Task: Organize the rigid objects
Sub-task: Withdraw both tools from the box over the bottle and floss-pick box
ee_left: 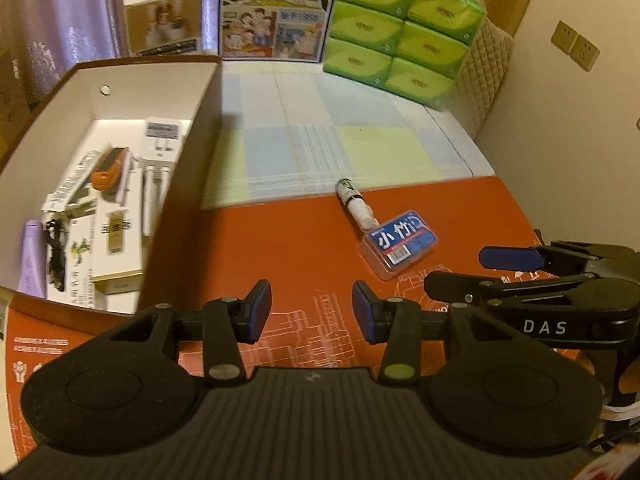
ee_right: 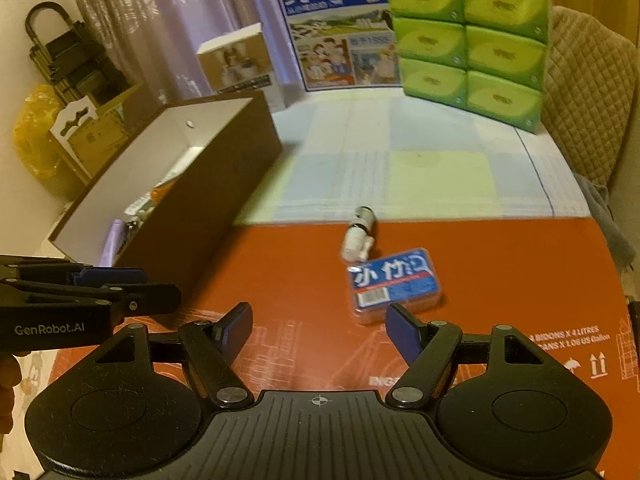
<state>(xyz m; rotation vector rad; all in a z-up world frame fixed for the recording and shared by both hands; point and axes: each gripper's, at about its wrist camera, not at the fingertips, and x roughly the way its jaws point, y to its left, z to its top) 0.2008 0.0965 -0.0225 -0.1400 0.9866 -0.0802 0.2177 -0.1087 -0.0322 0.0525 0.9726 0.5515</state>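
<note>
While over the orange board [ee_left: 280,240], both claws empty: left claw [ee_left: 312,312] part-open, right claw [ee_right: 320,330] wider.

One tube [ee_left: 354,201], one blue case [ee_left: 402,243], six tissue packs [ee_left: 400,26] (shrink-wrapped together).

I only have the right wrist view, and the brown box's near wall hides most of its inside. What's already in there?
Observer: In the left wrist view, the box holds a white plug adapter at its far end, an orange tool, a purple tube, a black cable and flat cartons.
Operator: Any room left?
Observer: Yes, a patch of bare floor shows near the far wall, beside the adapter.
</note>
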